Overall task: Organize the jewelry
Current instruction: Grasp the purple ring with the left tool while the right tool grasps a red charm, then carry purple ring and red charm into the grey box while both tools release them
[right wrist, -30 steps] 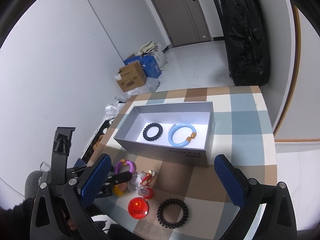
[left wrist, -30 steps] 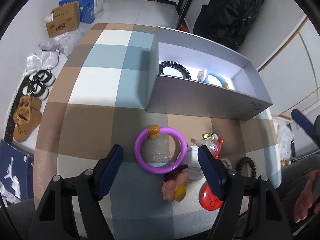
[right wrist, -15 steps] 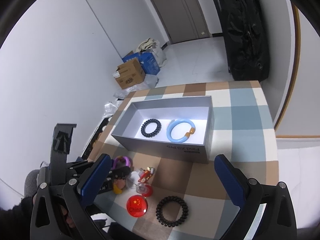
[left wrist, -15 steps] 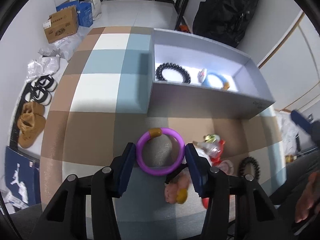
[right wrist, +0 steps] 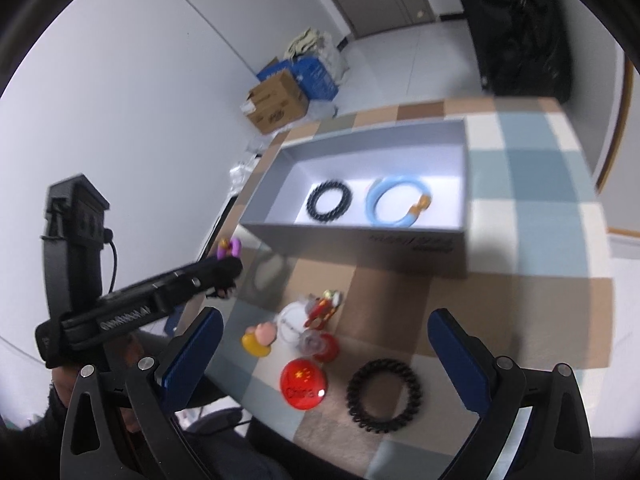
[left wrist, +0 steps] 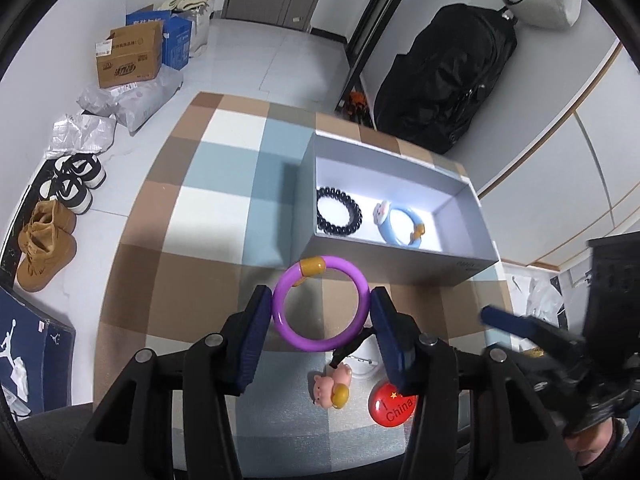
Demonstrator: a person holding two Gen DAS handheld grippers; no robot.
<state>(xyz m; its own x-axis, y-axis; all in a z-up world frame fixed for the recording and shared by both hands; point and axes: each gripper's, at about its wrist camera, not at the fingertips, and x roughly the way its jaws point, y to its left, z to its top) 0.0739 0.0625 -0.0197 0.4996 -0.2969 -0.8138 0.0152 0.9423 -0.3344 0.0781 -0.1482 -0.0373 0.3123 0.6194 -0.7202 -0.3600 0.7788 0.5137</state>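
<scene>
My left gripper (left wrist: 320, 308) is shut on a purple bracelet (left wrist: 288, 286) with an orange bead and holds it above the table, just in front of the grey box (left wrist: 404, 268). In the right wrist view the bracelet (right wrist: 228, 249) pokes out past the left gripper. The box (right wrist: 360, 236) holds a black bead bracelet (left wrist: 338, 216) and a light blue bracelet (left wrist: 400, 228). My right gripper (right wrist: 326, 356) is open and empty above a black coil hair tie (right wrist: 384, 396) and a red China badge (right wrist: 302, 384).
A pink pig charm (left wrist: 330, 386), a white disc (right wrist: 294, 320) and a small red figure (right wrist: 322, 308) lie on the checked tablecloth (left wrist: 224, 208). Shoes (left wrist: 46, 240) and cardboard boxes (left wrist: 128, 60) are on the floor to the left. A black bag (left wrist: 444, 80) stands behind the table.
My left gripper closed on the purple bracelet and lifted it off the table toward the box. My right gripper moved lower and closer to the black hair tie.
</scene>
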